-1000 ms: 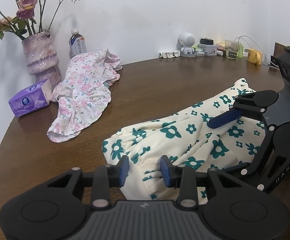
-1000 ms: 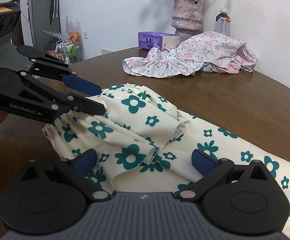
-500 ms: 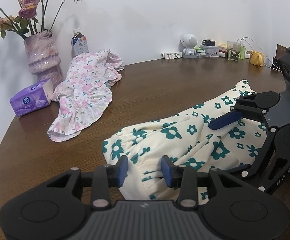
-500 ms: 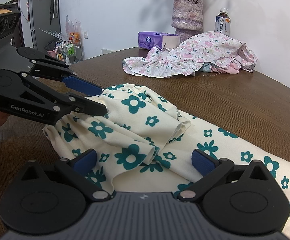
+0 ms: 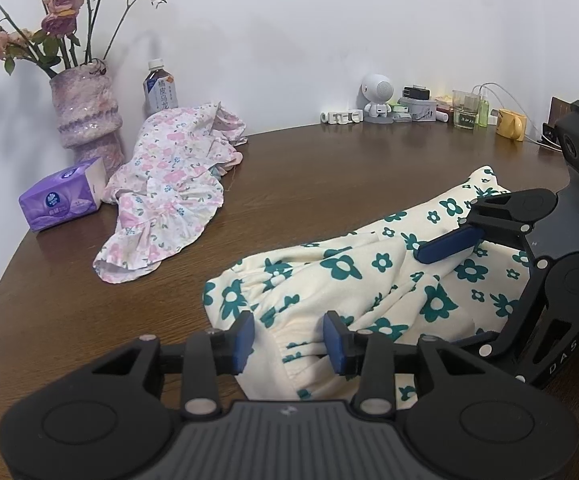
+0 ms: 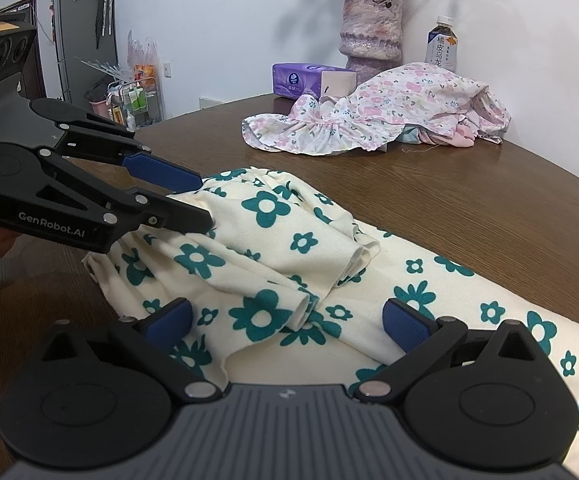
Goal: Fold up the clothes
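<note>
Right now the cream cotton garment with teal flowers (image 5: pixel 373 276) lies bunched on the round brown wooden table (image 5: pixel 329 168), under both tongs. Its gathered edge sits between the blue pads of the left gripper (image 5: pixel 289 340), which stand partly apart, not pressing the cloth. The right gripper (image 6: pixel 285 320) hangs over the folds with its jaws spread wide, holding nothing. Well beyond both tips lies a crumpled pink floral garment (image 6: pixel 389 108), beside a purple tissue pack (image 5: pixel 61 200).
</note>
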A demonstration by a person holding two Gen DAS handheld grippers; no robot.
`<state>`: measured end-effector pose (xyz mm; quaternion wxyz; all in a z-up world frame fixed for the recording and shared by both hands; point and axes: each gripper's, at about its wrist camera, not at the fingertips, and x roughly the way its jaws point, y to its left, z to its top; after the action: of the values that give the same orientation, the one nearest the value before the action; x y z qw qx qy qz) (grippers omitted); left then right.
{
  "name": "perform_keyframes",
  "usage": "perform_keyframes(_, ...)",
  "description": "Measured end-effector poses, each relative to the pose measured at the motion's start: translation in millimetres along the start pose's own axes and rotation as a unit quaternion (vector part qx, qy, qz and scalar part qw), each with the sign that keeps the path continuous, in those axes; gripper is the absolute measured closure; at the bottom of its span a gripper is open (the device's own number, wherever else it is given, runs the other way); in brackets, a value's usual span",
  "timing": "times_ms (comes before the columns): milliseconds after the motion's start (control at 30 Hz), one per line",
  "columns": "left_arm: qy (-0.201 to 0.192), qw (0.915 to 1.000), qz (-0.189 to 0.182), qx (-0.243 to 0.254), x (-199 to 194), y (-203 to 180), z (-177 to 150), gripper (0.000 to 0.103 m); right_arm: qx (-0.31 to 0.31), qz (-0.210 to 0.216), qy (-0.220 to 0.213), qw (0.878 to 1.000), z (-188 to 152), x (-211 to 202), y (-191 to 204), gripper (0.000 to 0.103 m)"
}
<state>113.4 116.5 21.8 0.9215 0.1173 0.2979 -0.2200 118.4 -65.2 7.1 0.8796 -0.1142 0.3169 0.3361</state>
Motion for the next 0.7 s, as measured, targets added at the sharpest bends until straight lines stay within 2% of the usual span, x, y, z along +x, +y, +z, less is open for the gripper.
perform_keyframes(400,-0.009,0.9999,-0.001,-0.012,2,1,-2,0.063,0.001,-0.002,0.0,1.0,1,0,1,0.001)
perform_keyframes(600,-0.039,0.9986,0.012,-0.033,-14,4,0,0.063,0.01,-0.007,-0.003,1.0,1,-2,2,0.001)
perform_keyframes(700,-0.057,0.9971,0.014,-0.048,-28,10,-1,0.063,0.03,-0.022,-0.033,0.999,1,-16,2,0.001)
